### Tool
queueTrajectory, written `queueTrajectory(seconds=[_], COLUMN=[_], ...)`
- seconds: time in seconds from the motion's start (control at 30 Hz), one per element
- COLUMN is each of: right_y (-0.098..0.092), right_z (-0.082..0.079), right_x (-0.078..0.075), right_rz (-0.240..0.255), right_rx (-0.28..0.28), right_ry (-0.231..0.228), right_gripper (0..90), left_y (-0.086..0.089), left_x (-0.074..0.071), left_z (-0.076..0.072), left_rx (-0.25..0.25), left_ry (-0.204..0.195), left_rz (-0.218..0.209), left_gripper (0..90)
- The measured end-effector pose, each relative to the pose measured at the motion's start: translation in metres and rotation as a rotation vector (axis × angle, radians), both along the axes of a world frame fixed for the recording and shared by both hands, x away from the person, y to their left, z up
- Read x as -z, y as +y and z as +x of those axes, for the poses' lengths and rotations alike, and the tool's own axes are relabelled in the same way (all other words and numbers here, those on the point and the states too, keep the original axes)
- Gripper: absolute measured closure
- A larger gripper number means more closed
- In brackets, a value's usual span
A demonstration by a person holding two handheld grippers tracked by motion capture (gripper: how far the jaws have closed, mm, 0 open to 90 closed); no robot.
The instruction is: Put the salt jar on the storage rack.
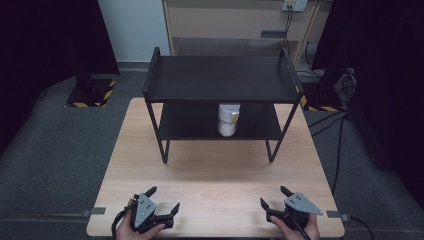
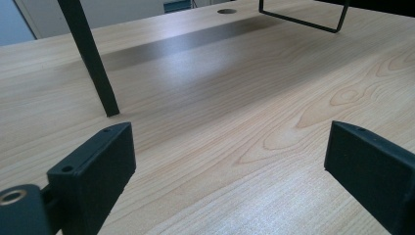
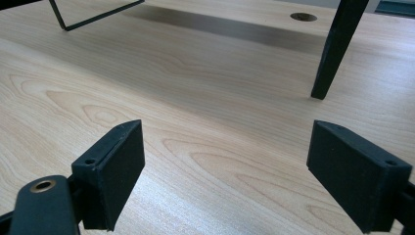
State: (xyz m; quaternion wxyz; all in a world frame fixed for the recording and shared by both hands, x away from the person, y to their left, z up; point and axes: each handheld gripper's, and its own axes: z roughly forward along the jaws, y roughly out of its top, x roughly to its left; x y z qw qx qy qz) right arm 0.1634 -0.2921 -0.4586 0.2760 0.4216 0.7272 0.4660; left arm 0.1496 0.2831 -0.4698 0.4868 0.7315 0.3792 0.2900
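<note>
Both tools are parked at the near edge of the wooden worktop, well apart from the black two-tier rack standing at the far half. The left tool sits out in front of the rack's left legs, jaws spread wide with just bare wood between them. The right tool is in front of the rack's right legs, also gaping open and gripping nothing. A white cylindrical container with a small yellow patch stands upright on the rack's lower shelf, roughly mid-shelf, under the top tier.
</note>
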Motion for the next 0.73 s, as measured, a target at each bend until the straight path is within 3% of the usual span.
queueTrajectory(seconds=[0.73], right_y=[0.0005], right_z=[0.0007], right_x=[0.0002], right_rz=[-0.005], right_rx=[-0.005], right_ry=[0.0], right_gripper=[14.1], left_y=[0.0007], left_x=[-0.0004], left_z=[-0.0007], left_rx=[-0.002], left_ry=[-0.009], left_rz=[-0.004], left_gripper=[3.7])
